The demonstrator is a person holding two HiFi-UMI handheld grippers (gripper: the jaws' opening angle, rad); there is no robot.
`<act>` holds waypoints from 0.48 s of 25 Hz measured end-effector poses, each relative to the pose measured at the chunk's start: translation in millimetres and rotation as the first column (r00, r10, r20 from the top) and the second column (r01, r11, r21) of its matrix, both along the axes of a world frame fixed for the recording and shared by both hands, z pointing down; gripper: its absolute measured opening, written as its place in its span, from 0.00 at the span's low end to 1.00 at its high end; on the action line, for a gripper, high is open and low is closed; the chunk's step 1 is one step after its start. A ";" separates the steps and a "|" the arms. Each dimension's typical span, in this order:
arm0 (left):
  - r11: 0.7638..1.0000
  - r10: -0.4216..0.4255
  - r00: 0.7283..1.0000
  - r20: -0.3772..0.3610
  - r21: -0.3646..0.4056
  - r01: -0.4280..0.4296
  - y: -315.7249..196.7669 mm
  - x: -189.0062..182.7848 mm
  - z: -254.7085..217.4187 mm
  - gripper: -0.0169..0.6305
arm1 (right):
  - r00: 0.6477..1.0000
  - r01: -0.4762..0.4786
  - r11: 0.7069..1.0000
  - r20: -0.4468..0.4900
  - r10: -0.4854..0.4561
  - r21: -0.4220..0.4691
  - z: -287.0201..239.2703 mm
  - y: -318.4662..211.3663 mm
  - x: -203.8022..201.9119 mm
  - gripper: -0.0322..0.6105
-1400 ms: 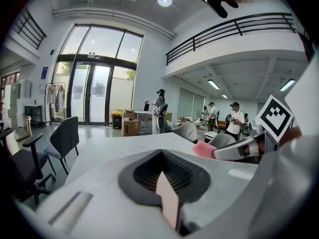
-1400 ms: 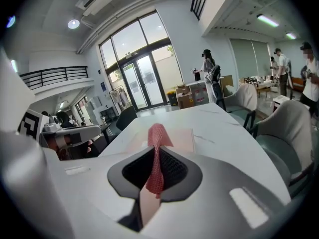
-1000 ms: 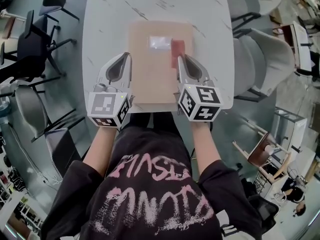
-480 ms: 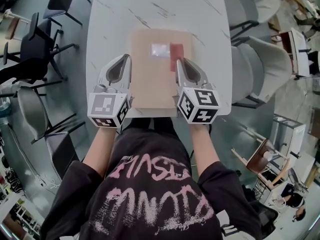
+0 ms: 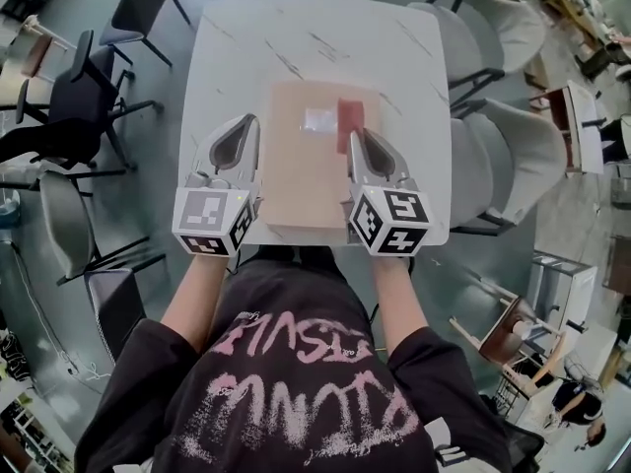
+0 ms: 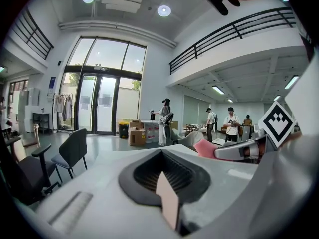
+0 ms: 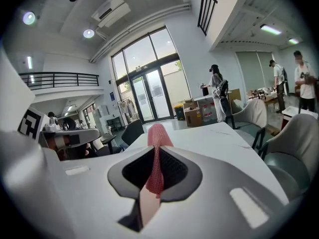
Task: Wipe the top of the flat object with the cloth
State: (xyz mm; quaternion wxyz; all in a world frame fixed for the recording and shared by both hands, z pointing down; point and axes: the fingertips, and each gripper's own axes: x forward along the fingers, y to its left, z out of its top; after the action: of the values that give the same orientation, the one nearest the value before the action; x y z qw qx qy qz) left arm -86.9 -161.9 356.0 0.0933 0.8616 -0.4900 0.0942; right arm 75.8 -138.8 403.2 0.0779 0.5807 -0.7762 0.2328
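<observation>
A flat tan board [image 5: 306, 170] lies on the white marble table [image 5: 237, 47], its near edge close to the table's front edge. A pink cloth [image 5: 349, 121] rests on the board's far right part, with my right gripper [image 5: 353, 133] shut on it; in the right gripper view the cloth [image 7: 158, 136] stands pinched between the jaws. My left gripper [image 5: 252, 120] sits at the board's left edge, jaws shut. In the left gripper view a thin tan strip [image 6: 169, 205] shows between its jaws; I cannot tell what it is.
Dark chairs [image 5: 69, 106] stand left of the table and grey armchairs [image 5: 513, 146] right of it. The person's torso is close against the table's near edge. People [image 6: 163, 121] and boxes [image 6: 135, 136] stand far off in the hall.
The head view has drawn back, so the table looks smaller. Both grippers keep the same places at the board's edges, and the cloth stays in the right gripper.
</observation>
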 end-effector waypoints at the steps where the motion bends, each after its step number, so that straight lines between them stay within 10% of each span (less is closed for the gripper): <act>1: 1.000 -0.003 1.000 -0.001 0.004 0.003 0.0 -1.3 -2.8 0.03 | 1.000 0.000 1.000 0.000 0.000 0.004 -2.5 0.4 -0.6 0.12; 12: 0.997 -0.037 0.999 -0.028 0.065 0.039 3.2 -7.8 -38.4 0.03 | 1.000 -0.002 0.998 -0.010 0.003 0.066 -32.3 5.5 3.1 0.13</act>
State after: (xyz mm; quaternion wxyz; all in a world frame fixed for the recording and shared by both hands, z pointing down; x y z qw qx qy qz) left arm -94.8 -158.8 317.5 0.0736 0.8559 -0.5079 0.0647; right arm 78.9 -133.3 370.9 0.0624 0.5852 -0.7822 0.2044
